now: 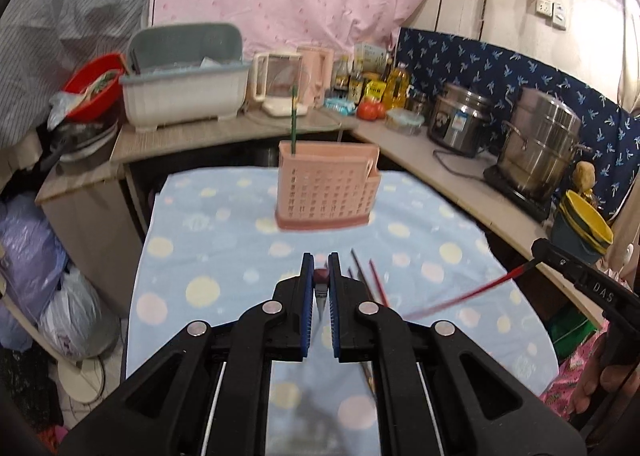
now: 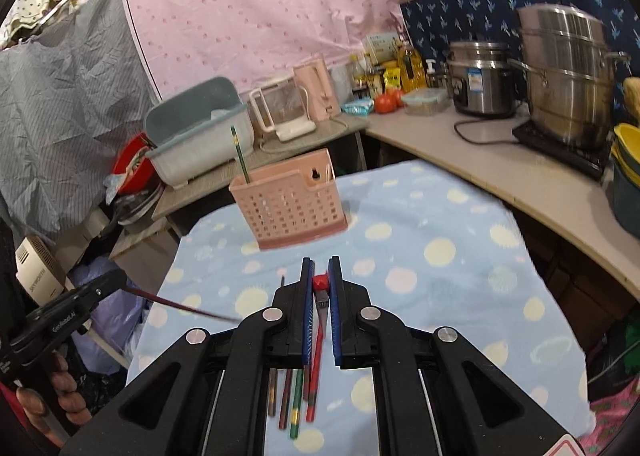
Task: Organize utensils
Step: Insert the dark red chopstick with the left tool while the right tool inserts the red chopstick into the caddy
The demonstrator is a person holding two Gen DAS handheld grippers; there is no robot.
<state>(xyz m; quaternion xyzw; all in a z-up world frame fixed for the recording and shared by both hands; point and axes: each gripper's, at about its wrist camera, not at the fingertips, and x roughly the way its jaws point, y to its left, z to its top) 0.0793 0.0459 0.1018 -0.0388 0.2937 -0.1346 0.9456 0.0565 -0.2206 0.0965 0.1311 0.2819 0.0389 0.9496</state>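
1. Left gripper (image 1: 320, 260): nearest the left wrist view. Jaws clenched on a dark red chopstick (image 1: 320, 276), pinched near one end. The rest juts sideways, clear of the cloth.
2. Right gripper (image 2: 320, 264): nearest the right wrist view. Jaws clamped on a red chopstick (image 2: 320, 282), also gripped near its end, with the long part hanging down and back under the jaws.
3. Table (image 1: 200, 240): covered in a blue spotted cloth, with both grippers raised above its near half.
4. Holder (image 1: 326, 191): a pink slotted basket standing upright at the far middle of the cloth, open at the top. It has a main bin and a smaller side pocket.
5. Loose chopsticks (image 2: 294, 404): several lying side by side on the cloth beneath the right gripper, not yet sorted.
6. Green chopstick (image 1: 293, 123): already standing in the holder at the left end of the main bin.

Handling note, as a judgement: carry one stick at a time so the hands do not cross. Bring its free tip over the open top, swing it towards upright, and lower it well inside before letting go. The basket looks light, so a knock on its rim could tip it.
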